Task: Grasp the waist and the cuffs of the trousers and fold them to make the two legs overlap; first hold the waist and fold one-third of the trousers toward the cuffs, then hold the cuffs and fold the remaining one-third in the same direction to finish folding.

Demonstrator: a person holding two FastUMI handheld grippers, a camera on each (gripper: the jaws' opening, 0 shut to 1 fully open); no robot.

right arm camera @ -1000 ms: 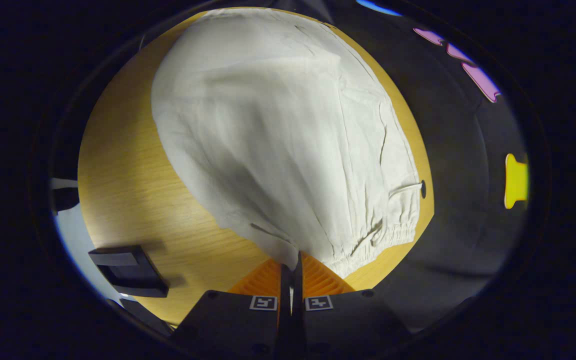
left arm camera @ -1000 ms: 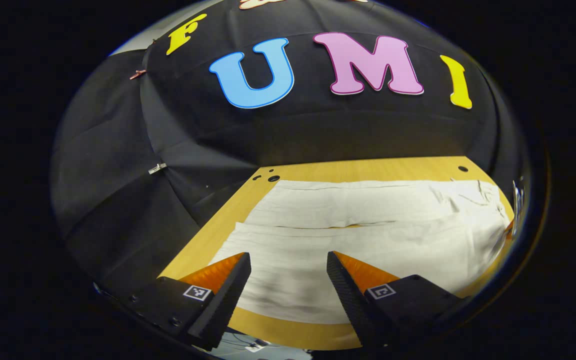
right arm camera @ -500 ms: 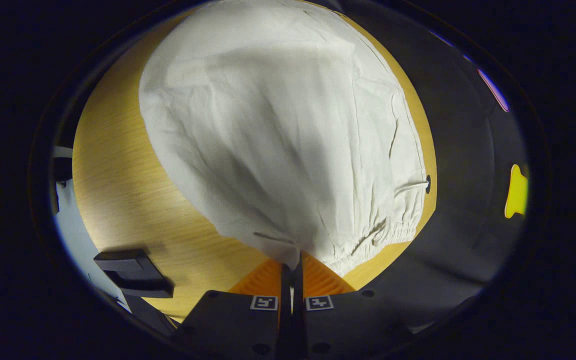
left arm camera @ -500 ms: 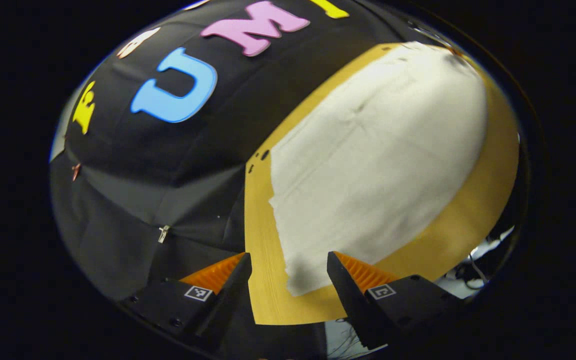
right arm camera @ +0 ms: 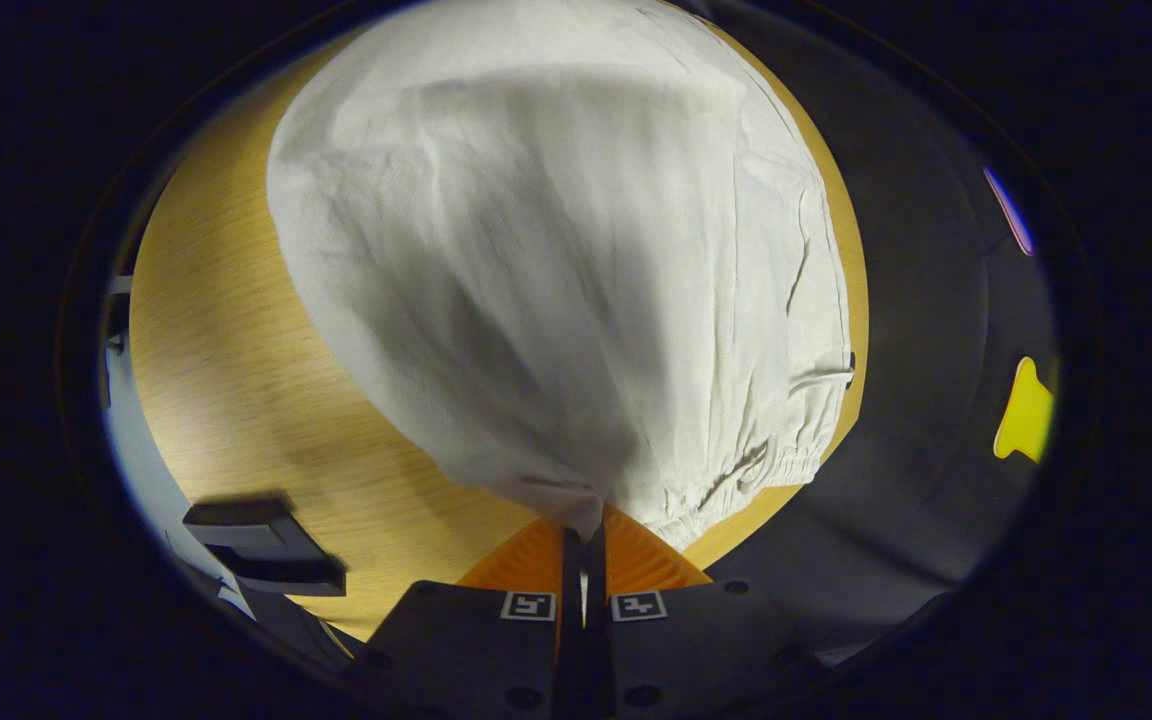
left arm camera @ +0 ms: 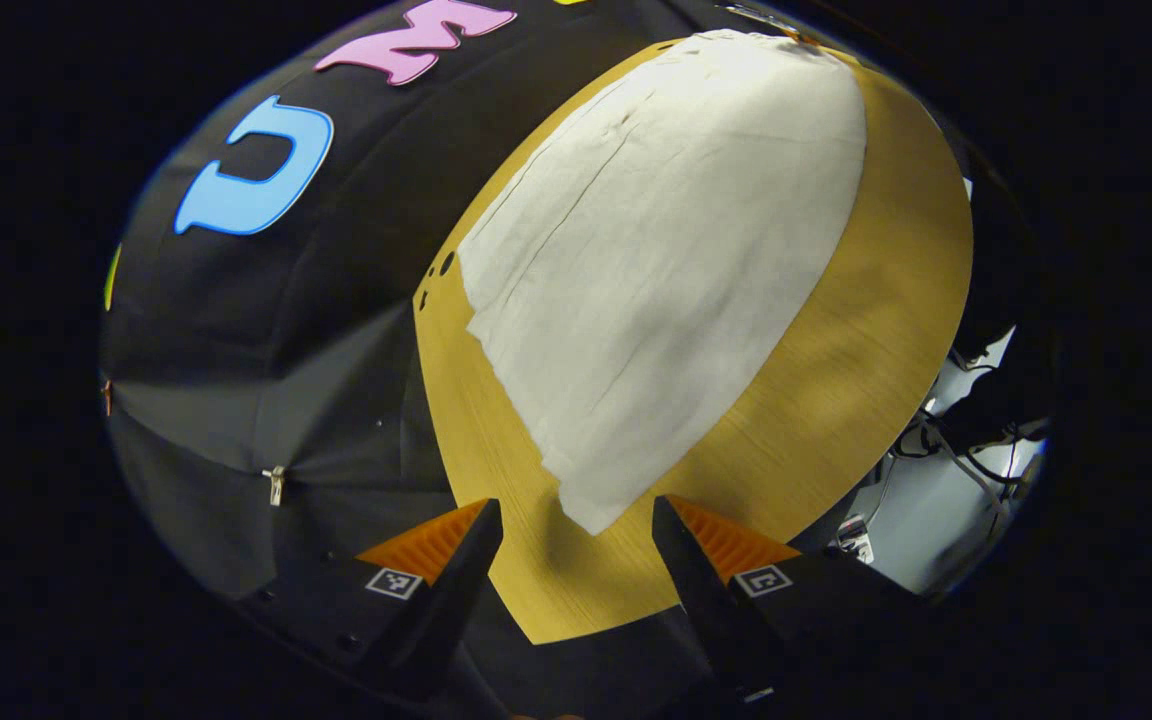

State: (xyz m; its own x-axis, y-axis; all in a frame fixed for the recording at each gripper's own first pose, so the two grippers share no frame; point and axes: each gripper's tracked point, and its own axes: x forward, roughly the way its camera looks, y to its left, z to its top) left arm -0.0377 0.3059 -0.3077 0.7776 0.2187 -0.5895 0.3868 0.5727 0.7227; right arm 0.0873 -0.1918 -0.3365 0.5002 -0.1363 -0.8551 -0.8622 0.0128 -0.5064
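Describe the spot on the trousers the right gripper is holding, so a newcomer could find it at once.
On the wooden table lie white trousers. Follow them to the gathered elastic waistband at the near end in the right gripper view. The right gripper is shut on the waist corner beside it, lifted into a peak, unlike the flat cloth around.

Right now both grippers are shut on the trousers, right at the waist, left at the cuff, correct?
Not quite. The left gripper is open: in the left gripper view its jaws stand apart around the cuff corner of the trousers, not pressing it. The right gripper is shut on the waist.
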